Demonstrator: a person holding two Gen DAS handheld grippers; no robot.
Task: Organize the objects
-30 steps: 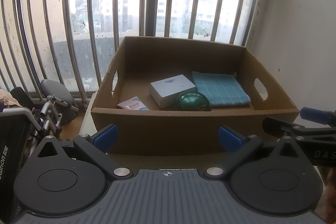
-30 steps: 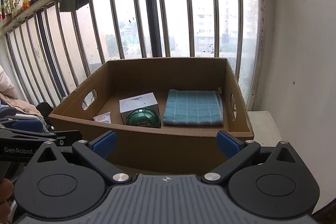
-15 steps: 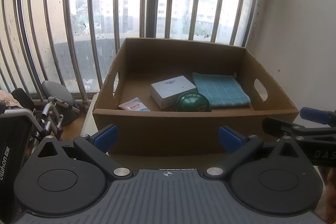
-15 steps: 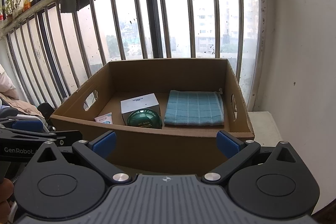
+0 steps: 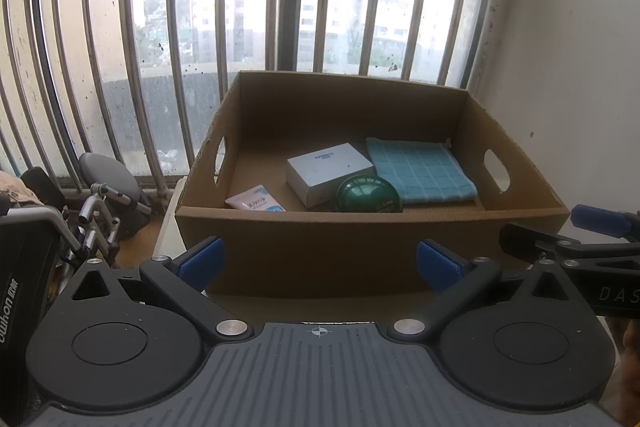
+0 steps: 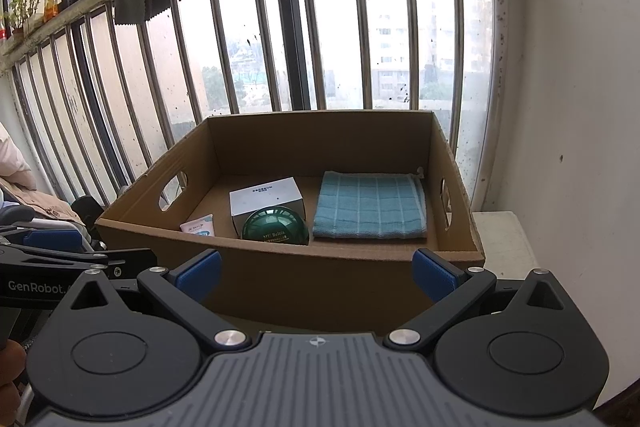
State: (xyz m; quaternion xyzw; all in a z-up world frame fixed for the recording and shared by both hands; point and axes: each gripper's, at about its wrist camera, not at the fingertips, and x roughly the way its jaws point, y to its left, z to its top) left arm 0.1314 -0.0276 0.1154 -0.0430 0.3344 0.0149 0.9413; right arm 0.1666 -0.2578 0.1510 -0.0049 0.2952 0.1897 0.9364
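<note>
An open cardboard box (image 5: 360, 243) (image 6: 304, 279) stands in front of both grippers. Inside lie a white box (image 5: 328, 171) (image 6: 266, 199), a green round tin (image 5: 368, 193) (image 6: 275, 229), a folded blue cloth (image 5: 420, 171) (image 6: 368, 205) and a pink-white tube (image 5: 256, 203) (image 6: 198, 225). My left gripper (image 5: 320, 261) is open and empty, just short of the box's near wall. My right gripper (image 6: 316, 269) is open and empty at the same wall. Each gripper shows at the edge of the other's view.
A barred window (image 5: 280, 7) runs behind the box. A white wall (image 6: 580, 107) stands at the right. The box rests on a white surface (image 6: 504, 239). A folded wheelchair (image 5: 96, 211) is at the left.
Both grippers have drawn back and lifted slightly, so the box sits a little lower in view. Nothing inside the box has moved.
</note>
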